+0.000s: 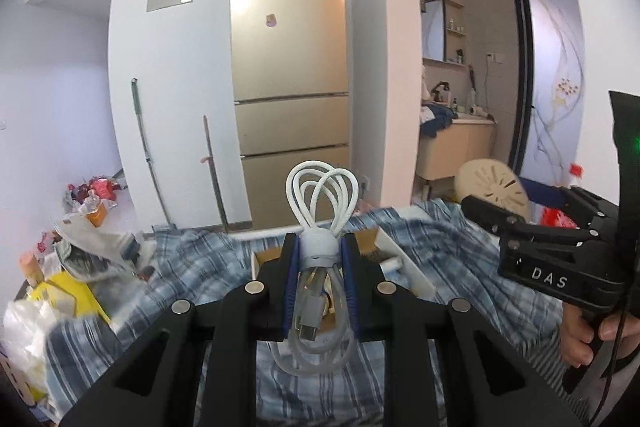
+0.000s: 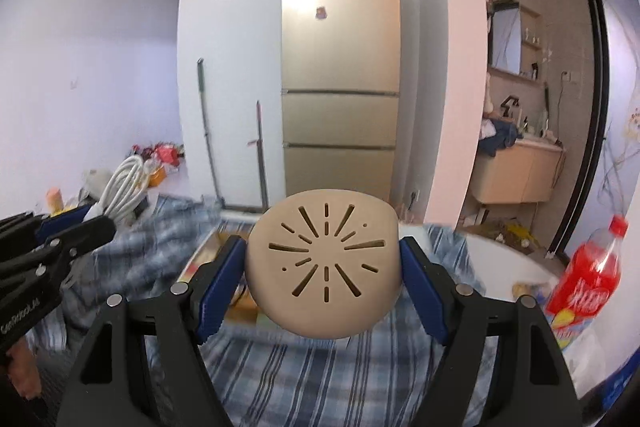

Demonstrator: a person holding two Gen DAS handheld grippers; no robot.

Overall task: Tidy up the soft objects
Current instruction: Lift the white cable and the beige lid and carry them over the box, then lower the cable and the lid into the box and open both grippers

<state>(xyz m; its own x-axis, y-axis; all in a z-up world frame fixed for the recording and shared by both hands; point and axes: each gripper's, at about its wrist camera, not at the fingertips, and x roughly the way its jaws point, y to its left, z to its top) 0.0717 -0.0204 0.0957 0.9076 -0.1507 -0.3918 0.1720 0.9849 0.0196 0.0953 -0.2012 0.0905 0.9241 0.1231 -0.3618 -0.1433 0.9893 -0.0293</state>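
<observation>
My left gripper (image 1: 319, 267) is shut on a coiled white cable bundle (image 1: 322, 203), its loops sticking up above the blue pads and the plug ends hanging below. The right wrist view shows that same cable bundle (image 2: 124, 191) at the left, held up over the bed. My right gripper (image 2: 323, 267) is shut on a round beige soft disc with slots (image 2: 326, 261), pressed between both blue pads. The disc (image 1: 492, 187) and the right gripper (image 1: 480, 213) also appear at the right of the left wrist view, held by a hand (image 1: 584, 339).
Below both grippers lies a blue plaid cloth (image 2: 320, 367) with a white open box (image 1: 404, 263) on it. A red soda bottle (image 2: 592, 267) stands at the right. Bags and clutter (image 1: 68, 267) pile up at the left. A gold fridge (image 1: 288, 67) stands behind.
</observation>
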